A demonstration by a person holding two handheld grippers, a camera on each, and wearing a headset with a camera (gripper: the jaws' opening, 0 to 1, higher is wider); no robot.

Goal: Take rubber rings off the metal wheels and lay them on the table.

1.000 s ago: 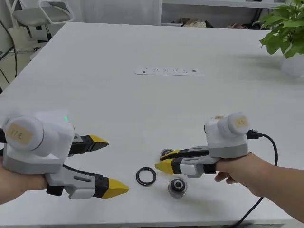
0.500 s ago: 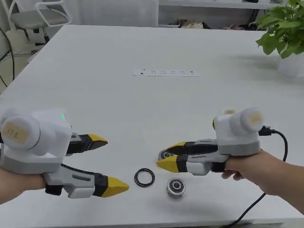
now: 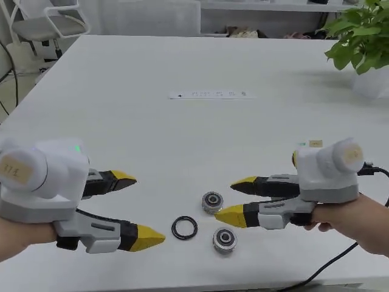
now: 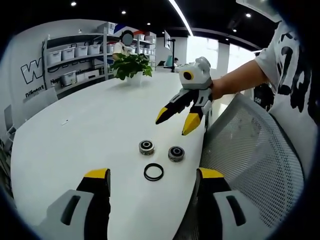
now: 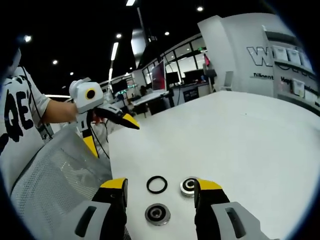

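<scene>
Left gripper (image 3: pixel 144 208), right gripper (image 3: pixel 226 199) over white table (image 3: pixel 182 134), plant (image 3: pixel 358 36) beyond

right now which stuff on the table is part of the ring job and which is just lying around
Job in hand:
rubber ring, lying loose on the table
far metal wheel
near metal wheel
left gripper and right gripper, both open

Just lying about:
power strip
potted plant
chair beyond the table

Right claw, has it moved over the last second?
Yes. The right claw has drawn back to the right, away from the rubber ring; the far metal wheel it covered now lies clear of its tips.
</scene>
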